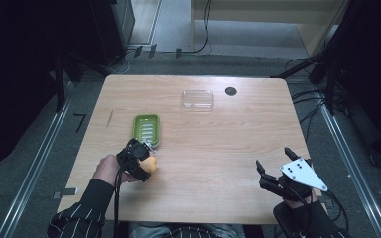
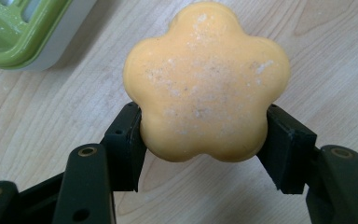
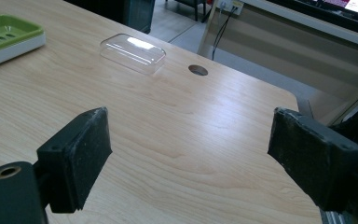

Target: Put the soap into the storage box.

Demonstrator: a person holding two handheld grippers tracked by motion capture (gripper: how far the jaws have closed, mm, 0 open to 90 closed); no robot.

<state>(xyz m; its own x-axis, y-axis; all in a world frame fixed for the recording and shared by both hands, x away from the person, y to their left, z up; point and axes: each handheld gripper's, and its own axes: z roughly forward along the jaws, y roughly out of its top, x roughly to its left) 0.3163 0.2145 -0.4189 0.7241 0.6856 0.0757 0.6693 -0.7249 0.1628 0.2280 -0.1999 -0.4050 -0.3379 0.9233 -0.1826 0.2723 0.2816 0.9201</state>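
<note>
A flower-shaped orange soap sits clamped in the left hand-held gripper at the near left of a pale wooden surface, its two black pads pressed against opposite sides of the bar's lower lobes. Seen from the left gripper view, the soap carries no brand, stamp or lettering, just a dusting of pale flecks across its top face, and it lies low over the wood. Just beyond it, toward the far left of that view, stands the corner of a green soap dish with a white base; from the high view the dish lies immediately on the far side of the left hand-held gripper, close but apart from the soap. The right hand-held gripper rests at the near right, well apart from the soap, jaws spread wide with nothing between them, as the right gripper view confirms. A clear plastic lid lies toward the far edge, beside a small round hole in the surface. No writing can be read on any of these.
</note>
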